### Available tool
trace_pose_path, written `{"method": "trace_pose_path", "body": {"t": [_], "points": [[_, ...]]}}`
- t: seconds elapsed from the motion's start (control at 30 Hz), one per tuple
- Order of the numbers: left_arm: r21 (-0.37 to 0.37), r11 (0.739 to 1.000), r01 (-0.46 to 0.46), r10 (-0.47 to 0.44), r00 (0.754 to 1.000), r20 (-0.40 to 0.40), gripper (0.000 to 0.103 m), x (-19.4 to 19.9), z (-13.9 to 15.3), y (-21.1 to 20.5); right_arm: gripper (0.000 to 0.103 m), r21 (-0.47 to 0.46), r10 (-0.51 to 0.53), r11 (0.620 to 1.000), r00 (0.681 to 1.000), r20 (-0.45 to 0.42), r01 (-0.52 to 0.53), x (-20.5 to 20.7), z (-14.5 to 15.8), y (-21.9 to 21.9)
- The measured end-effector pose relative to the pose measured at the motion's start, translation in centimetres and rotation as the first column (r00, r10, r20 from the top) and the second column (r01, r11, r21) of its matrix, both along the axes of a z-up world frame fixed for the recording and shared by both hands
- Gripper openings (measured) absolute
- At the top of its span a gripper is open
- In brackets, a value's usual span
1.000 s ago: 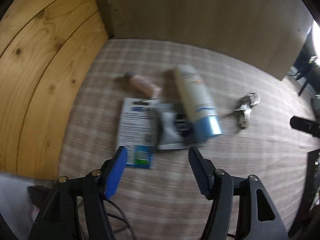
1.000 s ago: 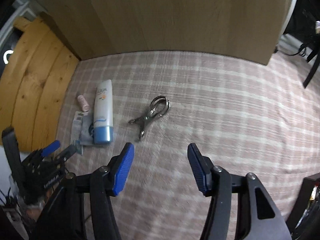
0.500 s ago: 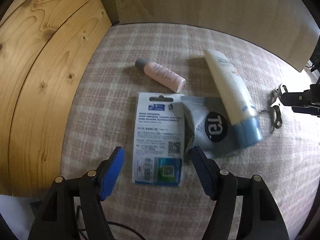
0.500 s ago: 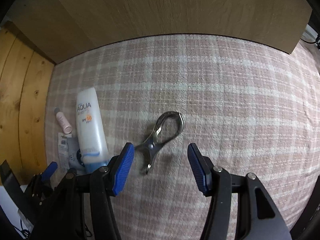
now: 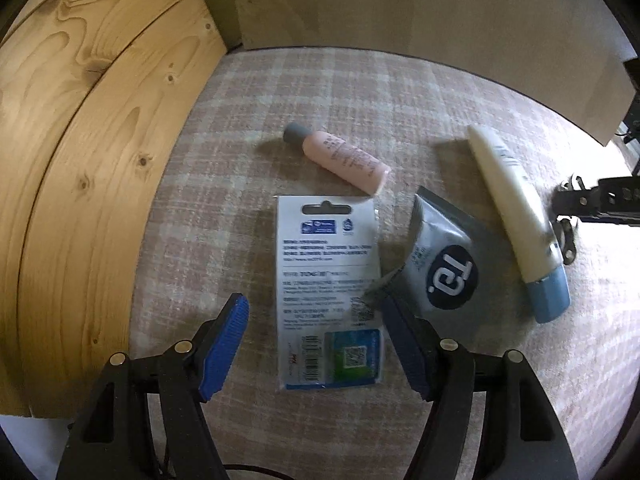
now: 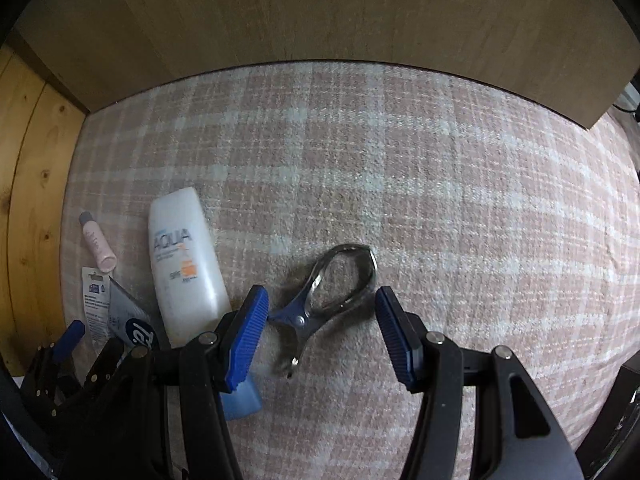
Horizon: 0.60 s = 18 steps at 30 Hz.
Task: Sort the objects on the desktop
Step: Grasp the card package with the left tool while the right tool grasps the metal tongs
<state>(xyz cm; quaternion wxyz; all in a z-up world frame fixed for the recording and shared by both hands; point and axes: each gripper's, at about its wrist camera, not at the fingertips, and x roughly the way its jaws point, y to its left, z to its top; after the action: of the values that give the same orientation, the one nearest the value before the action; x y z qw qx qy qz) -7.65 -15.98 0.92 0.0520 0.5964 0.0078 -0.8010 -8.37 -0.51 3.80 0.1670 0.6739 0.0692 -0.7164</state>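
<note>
A white card package (image 5: 328,296) lies flat on the plaid cloth, between the open jaws of my left gripper (image 5: 316,340). A grey sachet (image 5: 444,268) overlaps its right edge. A pink tube (image 5: 340,158) lies behind them and a white sunscreen tube with a blue cap (image 5: 516,220) to the right. In the right wrist view, a metal clip (image 6: 328,296) lies between the open jaws of my right gripper (image 6: 320,332); the sunscreen tube (image 6: 184,264), pink tube (image 6: 96,244) and left gripper (image 6: 72,344) show at left.
A pale wooden board (image 6: 320,12) stands along the back of the cloth. A pine plank wall (image 5: 80,140) borders the left side. The plaid cloth (image 6: 460,208) stretches out to the right.
Both grippers have moved forward and down. The card package now sits between the left jaws and the metal clip between the right jaws. Both stay open.
</note>
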Motion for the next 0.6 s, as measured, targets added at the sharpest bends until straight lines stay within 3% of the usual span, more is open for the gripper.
{"method": "trace_pose_path", "body": {"t": [0.2, 0.5, 0.6], "points": [[-0.002, 1.0, 0.001, -0.001, 1.0, 0.005, 0.074, -0.4, -0.5, 1.0, 0.054, 0.049, 0.077, 0.996, 0.997, -0.017, -0.076, 1.6, -0.6, -3.5], [-0.001, 1.0, -0.001, 0.001, 1.0, 0.012, 0.074, -2.6, -1.6, -1.3, 0.029, 0.093, 0.153, 0.984, 0.987, -0.039, -0.149, 2.4, -0.5, -5.1], [0.016, 1.0, 0.001, -0.001, 1.0, 0.016, 0.072, -1.7, -1.2, -1.8, 0.029, 0.107, 0.17, 0.981, 0.984, -0.045, -0.164, 2.8, -0.5, -5.4]]}}
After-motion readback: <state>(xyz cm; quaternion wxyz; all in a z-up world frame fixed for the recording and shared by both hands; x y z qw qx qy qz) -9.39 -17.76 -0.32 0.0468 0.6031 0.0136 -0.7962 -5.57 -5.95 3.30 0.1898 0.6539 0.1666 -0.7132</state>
